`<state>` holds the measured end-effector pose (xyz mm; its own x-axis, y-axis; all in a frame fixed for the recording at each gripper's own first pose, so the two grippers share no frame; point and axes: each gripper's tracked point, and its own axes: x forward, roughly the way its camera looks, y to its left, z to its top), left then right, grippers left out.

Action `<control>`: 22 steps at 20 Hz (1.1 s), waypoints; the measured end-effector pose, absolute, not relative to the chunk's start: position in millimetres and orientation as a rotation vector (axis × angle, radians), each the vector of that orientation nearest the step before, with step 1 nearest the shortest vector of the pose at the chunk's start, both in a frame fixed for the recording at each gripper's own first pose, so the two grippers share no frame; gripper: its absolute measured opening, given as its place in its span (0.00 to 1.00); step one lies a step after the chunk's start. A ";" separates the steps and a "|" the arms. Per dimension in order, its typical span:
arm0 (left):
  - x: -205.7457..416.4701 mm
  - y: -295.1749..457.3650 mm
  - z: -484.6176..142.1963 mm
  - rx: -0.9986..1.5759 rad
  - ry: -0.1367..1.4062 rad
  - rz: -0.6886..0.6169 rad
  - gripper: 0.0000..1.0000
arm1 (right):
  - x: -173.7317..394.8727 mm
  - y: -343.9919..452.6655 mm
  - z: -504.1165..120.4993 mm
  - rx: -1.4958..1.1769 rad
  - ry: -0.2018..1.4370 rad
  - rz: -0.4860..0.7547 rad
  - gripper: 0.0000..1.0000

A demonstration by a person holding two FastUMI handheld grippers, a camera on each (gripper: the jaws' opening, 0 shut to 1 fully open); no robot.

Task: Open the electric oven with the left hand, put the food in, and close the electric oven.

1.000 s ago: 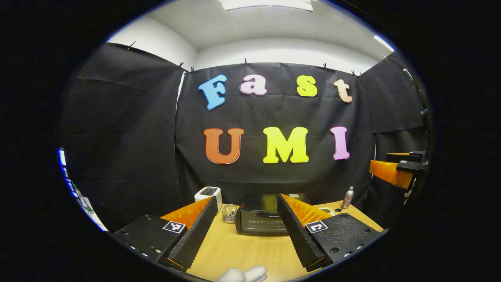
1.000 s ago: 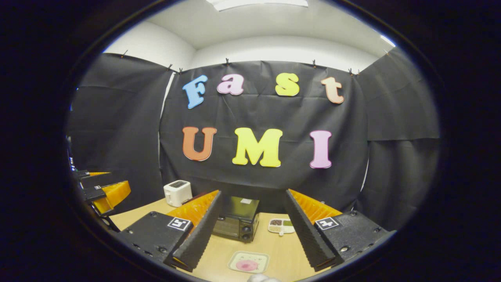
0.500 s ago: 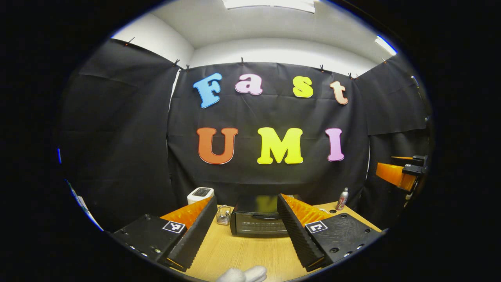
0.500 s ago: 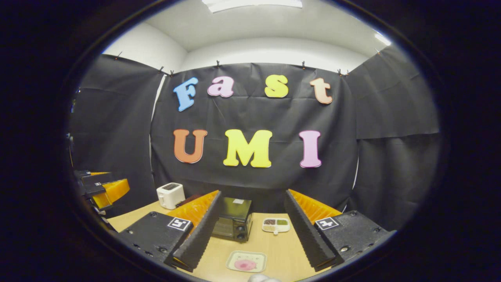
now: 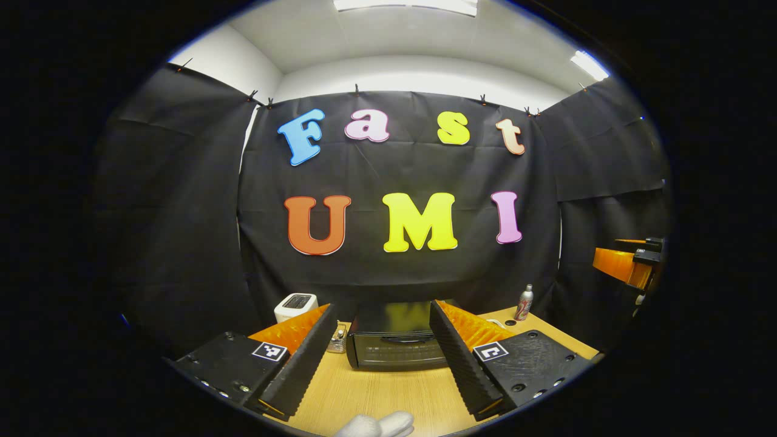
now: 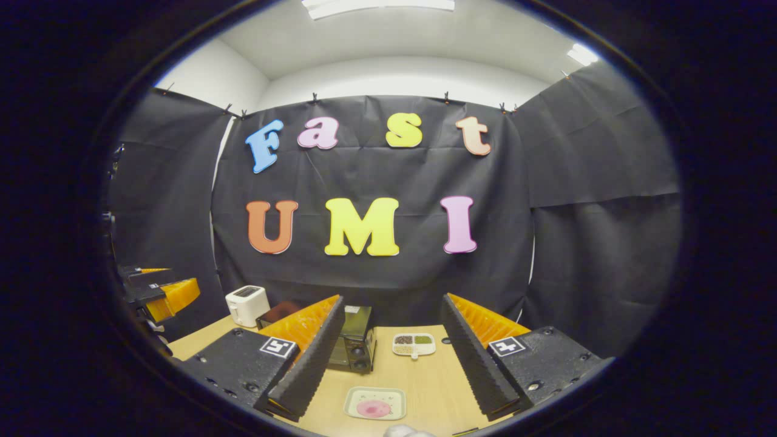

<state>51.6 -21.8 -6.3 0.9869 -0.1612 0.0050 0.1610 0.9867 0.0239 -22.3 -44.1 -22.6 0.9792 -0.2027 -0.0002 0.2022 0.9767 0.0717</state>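
Small black electric oven [image 5: 396,343] sits shut, far on wooden worktop [image 5: 388,394]. Food on pale square plate [image 6: 374,404] near. Left gripper [image 5: 383,340], right gripper [image 6: 391,346]: jaws wide open, empty. Risk: left jaws miss thin door handle, push oven back.

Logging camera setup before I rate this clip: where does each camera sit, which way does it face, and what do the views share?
Left gripper view: rides the left hand-held gripper, open, facing the closed electric oven across the table; the right hand-held gripper shows at the right edge.
Right gripper view: rides the right hand-held gripper, open, over the plate of pink food, looking past the sectioned dish.
Shared: oven, white toaster, table, booth wall.
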 end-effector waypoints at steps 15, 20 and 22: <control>207.5 -100.9 -147.6 0.040 0.126 -0.247 0.95 | -13.7 -107.2 -31.9 0.067 0.084 -0.295 1.00; 249.2 -114.9 -196.8 0.025 0.216 -0.250 0.96 | -13.9 -117.6 -48.9 0.051 0.130 -0.340 0.96; 256.0 -113.8 -213.9 0.024 0.257 -0.247 0.96 | -14.7 -116.7 -52.0 0.047 0.142 -0.340 0.96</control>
<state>256.0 -113.8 -213.9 0.9371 -0.2389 -0.2543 0.2449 0.9695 -0.0084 -14.7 -116.7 -52.0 0.9328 -0.3291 -0.1470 0.3358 0.9417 0.0224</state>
